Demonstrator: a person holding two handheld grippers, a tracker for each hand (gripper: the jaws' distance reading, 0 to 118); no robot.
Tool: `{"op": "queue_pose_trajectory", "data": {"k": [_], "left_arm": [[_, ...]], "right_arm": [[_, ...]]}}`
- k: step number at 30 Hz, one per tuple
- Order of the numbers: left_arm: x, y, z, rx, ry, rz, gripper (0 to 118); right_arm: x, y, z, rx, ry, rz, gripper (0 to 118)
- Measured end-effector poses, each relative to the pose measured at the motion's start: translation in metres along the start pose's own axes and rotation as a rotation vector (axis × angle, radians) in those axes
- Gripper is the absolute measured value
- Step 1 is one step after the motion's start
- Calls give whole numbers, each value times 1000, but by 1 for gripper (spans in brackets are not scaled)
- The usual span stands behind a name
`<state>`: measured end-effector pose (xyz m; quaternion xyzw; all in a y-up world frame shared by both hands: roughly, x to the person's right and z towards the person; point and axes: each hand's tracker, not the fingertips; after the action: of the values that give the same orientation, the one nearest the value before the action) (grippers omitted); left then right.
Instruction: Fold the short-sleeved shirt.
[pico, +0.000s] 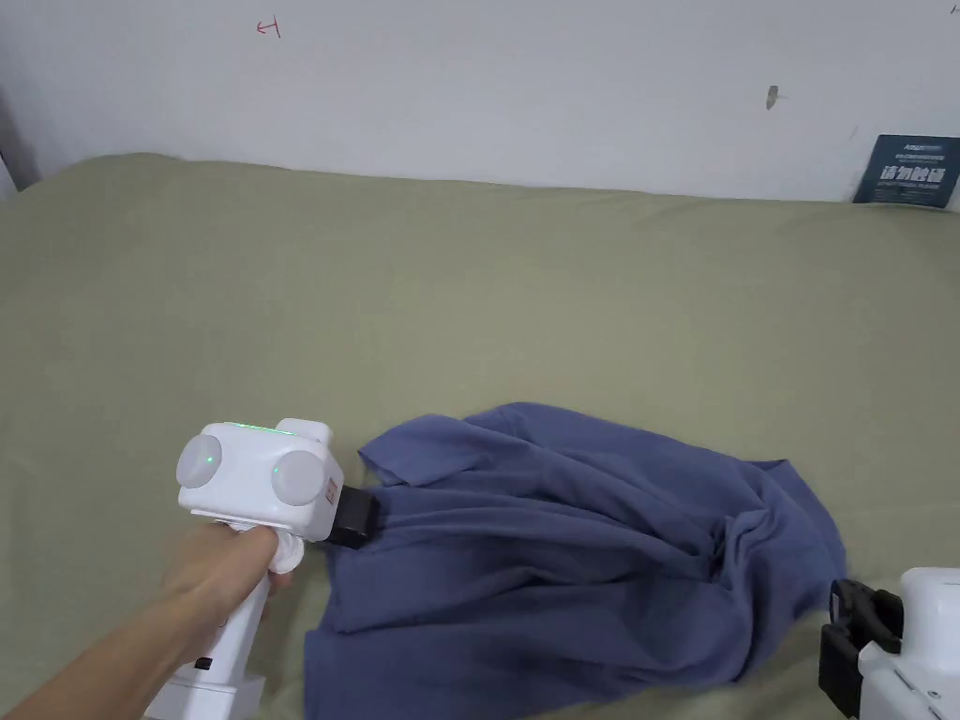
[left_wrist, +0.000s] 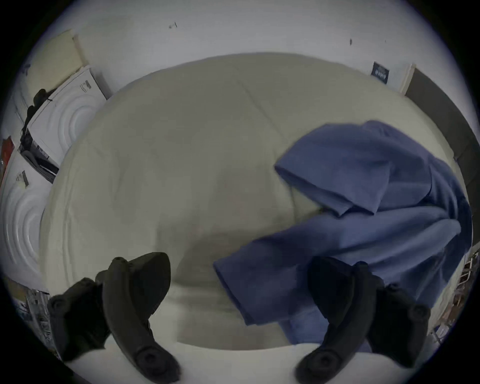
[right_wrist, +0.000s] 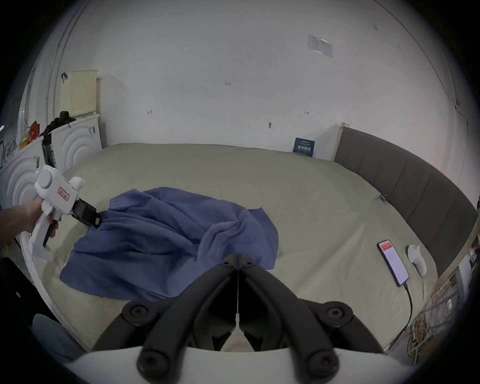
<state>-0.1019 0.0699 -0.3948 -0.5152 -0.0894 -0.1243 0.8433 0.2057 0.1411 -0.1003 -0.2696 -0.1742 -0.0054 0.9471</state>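
Lying crumpled on the olive-green bed (pico: 469, 281), the blue short-sleeved shirt (pico: 562, 553) is being readied for spreading rather than folded yet: judged from its bunched ridges and a twisted knot of cloth toward 3 o'clock, the flattening step is in hand and no fold has been made. In the head view the shirt is being seen in the lower middle of the bed, with a sleeve opening turned up at about 10 o'clock of the garment. The left gripper (left_wrist: 239, 280) is being held at the shirt's 9 o'clock edge; in its own view the jaws are standing wide apart, one over bare sheet and the other over the blue cloth, so nothing is being clamped. The right gripper (right_wrist: 237, 262) is being kept just off the shirt's 4 o'clock corner, its jaws pressed together tip to tip with no cloth seen between them. A phone (right_wrist: 393, 262) on a cable is being left well apart at 3 o'clock. For the next move, an edge such as the hem or shoulder is probably being called for in each gripper, the right one needing to be opened first, so that the cloth can be drawn out flat.
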Motion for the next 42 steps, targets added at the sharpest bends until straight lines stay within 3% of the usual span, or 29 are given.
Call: {"op": "queue_pose_trajectory", "data": {"k": [1,3,4,5,6,8,12,17,25,26,28,29,30,34,35,36,37,38,40,42], "left_arm": [[3,-2,6,14,0,1,103],[10,-3,19,5,-83,11,68],[3,5,20,12,-71,0,41],[8,4,26,34,-75,-45,5],[14,4,31,49,-116,-52,5],[11,8,26,34,-50,-88,5],[0,7,18,33,-74,-52,5],[-1,6,12,41,-74,-65,5],[-12,4,1,58,-115,-23,5],[-14,5,0,57,-122,-16,5],[-14,6,-2,54,-134,-6,5],[-16,6,-3,54,-141,1,5],[-17,6,-4,54,-147,11,5],[-17,7,-7,51,-156,38,5],[-17,8,-7,49,-156,43,5],[-15,7,-5,48,-155,49,5],[-14,8,-4,48,-154,50,5],[-14,8,-4,47,-151,48,5],[-12,7,-1,50,-145,53,5],[-15,7,4,52,-150,64,5]], "right_arm": [[2,-1,0,-3,-3,-6,1],[7,0,-2,-13,-13,-14,1],[11,2,-3,-19,-17,-21,1],[16,3,-5,-25,-22,-45,1],[23,7,-8,-33,-27,-82,1],[36,19,-18,-50,-48,-116,1],[63,54,-60,-104,-72,-107,1],[80,90,-143,-239,-32,-85,1],[84,75,-248,-460,-12,-83,2],[85,71,-257,-477,-16,-85,18],[87,64,-268,-479,-36,-108,96],[88,58,-272,-531,-35,-119,117],[87,51,-277,-567,-51,-113,111],[74,52,-253,-509,-57,-95,104],[71,55,-248,-508,-55,-97,89],[66,60,-242,-503,-42,-88,66],[70,60,-246,-486,-38,-64,26],[63,65,-239,-457,-40,-27,0],[54,72,-224,-435,-109,15,0],[68,77,-242,-462,-46,-7,0]]}}
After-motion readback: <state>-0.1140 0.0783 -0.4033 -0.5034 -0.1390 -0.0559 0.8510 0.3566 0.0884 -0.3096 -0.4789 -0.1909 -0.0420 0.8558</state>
